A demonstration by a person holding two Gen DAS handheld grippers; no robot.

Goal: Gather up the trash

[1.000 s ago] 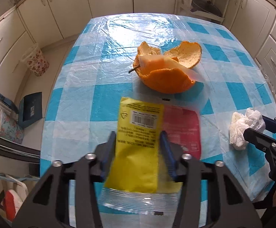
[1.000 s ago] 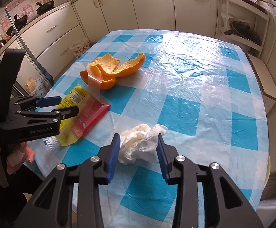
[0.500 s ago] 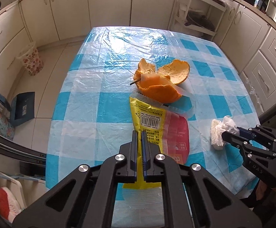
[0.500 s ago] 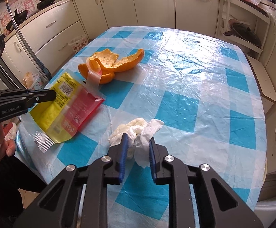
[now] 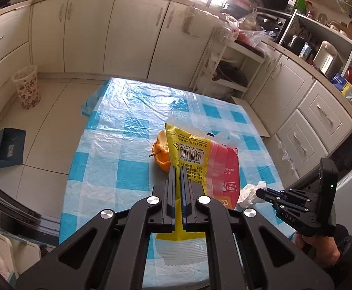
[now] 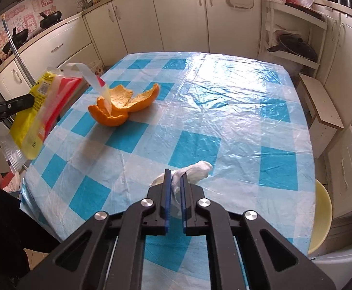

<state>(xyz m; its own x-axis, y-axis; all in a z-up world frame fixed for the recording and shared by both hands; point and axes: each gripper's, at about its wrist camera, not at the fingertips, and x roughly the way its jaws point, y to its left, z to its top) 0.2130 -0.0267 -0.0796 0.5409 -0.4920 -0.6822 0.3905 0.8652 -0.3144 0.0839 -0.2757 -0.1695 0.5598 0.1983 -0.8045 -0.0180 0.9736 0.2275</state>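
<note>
Left wrist view: left gripper (image 5: 177,169) fingers clamp wrapper (image 5: 200,159), lifted off counter (image 6: 224,111).
Right gripper (image 6: 174,177): fingers pinch tissue (image 6: 195,170).
Peel (image 6: 120,107): nearer left.

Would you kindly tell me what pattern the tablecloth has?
The tablecloth is a blue-and-white check under clear plastic, best seen in the right wrist view.
</note>
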